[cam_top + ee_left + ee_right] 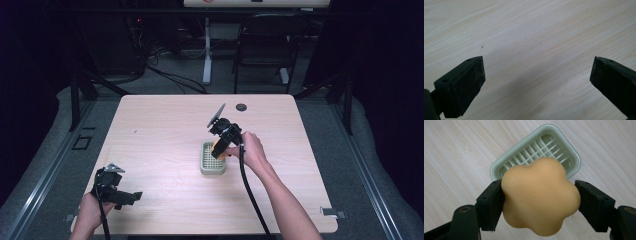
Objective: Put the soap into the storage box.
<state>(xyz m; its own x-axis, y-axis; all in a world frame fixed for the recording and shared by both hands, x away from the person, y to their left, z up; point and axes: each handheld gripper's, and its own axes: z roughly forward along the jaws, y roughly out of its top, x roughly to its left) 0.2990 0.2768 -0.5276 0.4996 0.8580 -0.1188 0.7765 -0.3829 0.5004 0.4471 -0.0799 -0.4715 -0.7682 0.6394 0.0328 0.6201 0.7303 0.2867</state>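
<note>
Right gripper (540,200), jaws pinching soap (540,197), hangs over dish (571,152) at bench (160,125) centre. Advice: centre soap over grid, lower flat, then release. Left gripper (537,85) at 7 o'clock, jaws spread, empty.

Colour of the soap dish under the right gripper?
Pale green soap dish, with a slatted grid floor; clearest in the right gripper view.
</note>
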